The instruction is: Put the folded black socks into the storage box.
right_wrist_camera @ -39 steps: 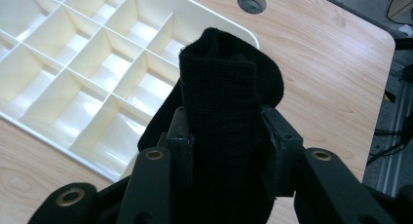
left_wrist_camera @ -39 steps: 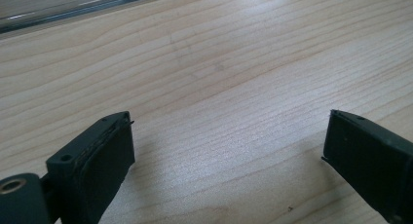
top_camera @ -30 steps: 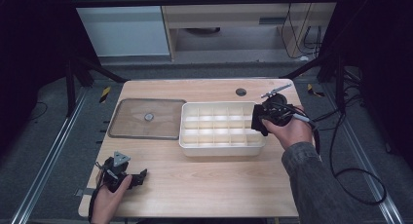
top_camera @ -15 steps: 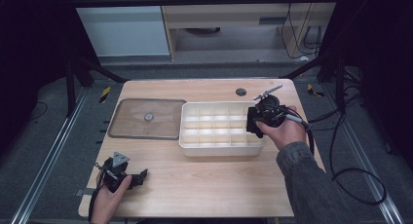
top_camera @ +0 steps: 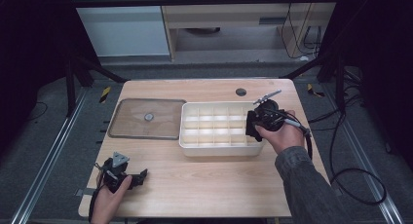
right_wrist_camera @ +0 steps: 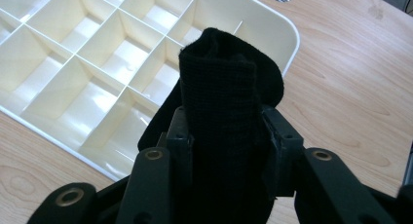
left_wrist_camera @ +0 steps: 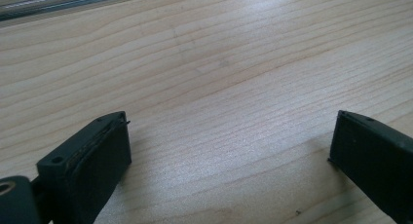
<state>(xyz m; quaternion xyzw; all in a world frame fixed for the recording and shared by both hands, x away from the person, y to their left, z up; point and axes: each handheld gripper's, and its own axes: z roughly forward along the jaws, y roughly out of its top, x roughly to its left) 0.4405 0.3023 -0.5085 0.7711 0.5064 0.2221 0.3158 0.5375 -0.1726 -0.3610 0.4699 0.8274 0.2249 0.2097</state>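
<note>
A cream divided organiser box with several empty compartments stands in the middle of the wooden table. My right gripper hangs over the box's right end, shut on a rolled black sock. In the right gripper view the black sock stands between the two jaws, above the compartments by the rounded corner of the organiser box. My left gripper rests on the table near the front left corner. Its jaws stand wide apart over bare wood, with my left gripper holding nothing.
The box's clear lid lies flat to the left of the box. A round cable hole sits near the table's far edge. Metal rails and cables run along the floor on both sides of the table.
My right gripper with the black sock has shifted slightly left and toward the front, over the box's right end. The left hand has stayed where it was.
</note>
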